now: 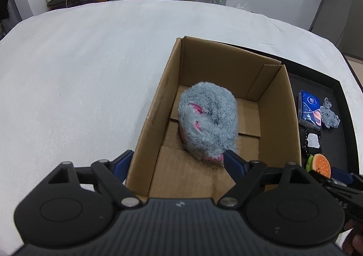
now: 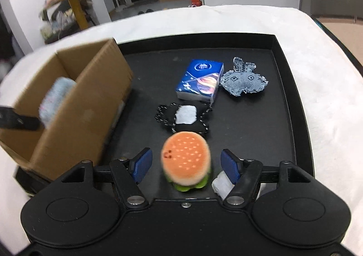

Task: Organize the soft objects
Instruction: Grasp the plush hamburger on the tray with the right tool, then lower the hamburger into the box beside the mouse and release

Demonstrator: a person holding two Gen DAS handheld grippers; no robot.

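A grey fluffy plush with pink ears lies inside the open cardboard box. My left gripper is open over the box's near edge, its right finger touching the plush's near end. My right gripper is open over the black tray, with the burger plush between its fingers, not clamped. The burger plush also shows in the left wrist view. On the tray lie a black-and-white soft patch, a blue tissue pack and a denim bunny.
The box stands at the tray's left edge on the white padded table. A small white object lies under my right gripper's right finger. Shelves, slippers and a doorway lie beyond the table's far edge.
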